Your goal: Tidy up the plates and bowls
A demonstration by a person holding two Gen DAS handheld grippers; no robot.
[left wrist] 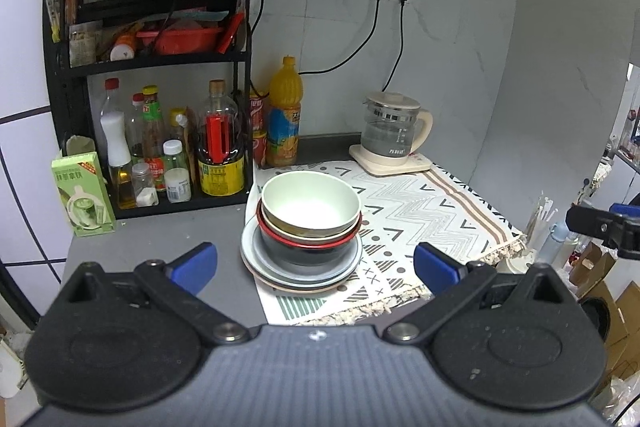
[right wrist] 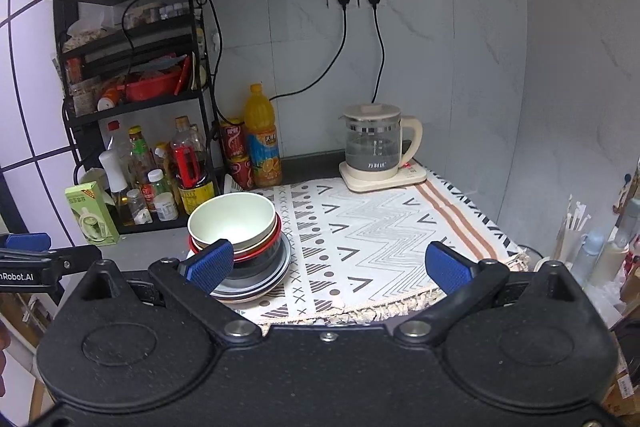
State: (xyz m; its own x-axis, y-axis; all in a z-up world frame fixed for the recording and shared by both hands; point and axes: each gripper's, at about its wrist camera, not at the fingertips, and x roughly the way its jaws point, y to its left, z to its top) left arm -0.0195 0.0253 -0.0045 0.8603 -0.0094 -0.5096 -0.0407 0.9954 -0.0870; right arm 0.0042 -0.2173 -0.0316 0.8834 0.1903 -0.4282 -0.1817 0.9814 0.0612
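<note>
A stack of nested bowls (left wrist: 310,213) (right wrist: 234,223), pale green on top over a red-rimmed one and a dark one, stands on stacked plates (left wrist: 264,269) (right wrist: 276,273) at the left edge of the patterned mat (left wrist: 420,211) (right wrist: 380,227). My left gripper (left wrist: 316,267) is open just in front of the stack, holding nothing. My right gripper (right wrist: 330,263) is open too, empty, its left fingertip (right wrist: 210,263) overlapping the stack in view. The other gripper shows at each frame's edge.
A black rack (left wrist: 160,131) of sauce bottles stands at the left, with a green carton (left wrist: 82,193) beside it. Behind the stack stand an orange juice bottle (left wrist: 285,113) and red cans. A glass kettle (left wrist: 394,133) sits at the mat's back right corner.
</note>
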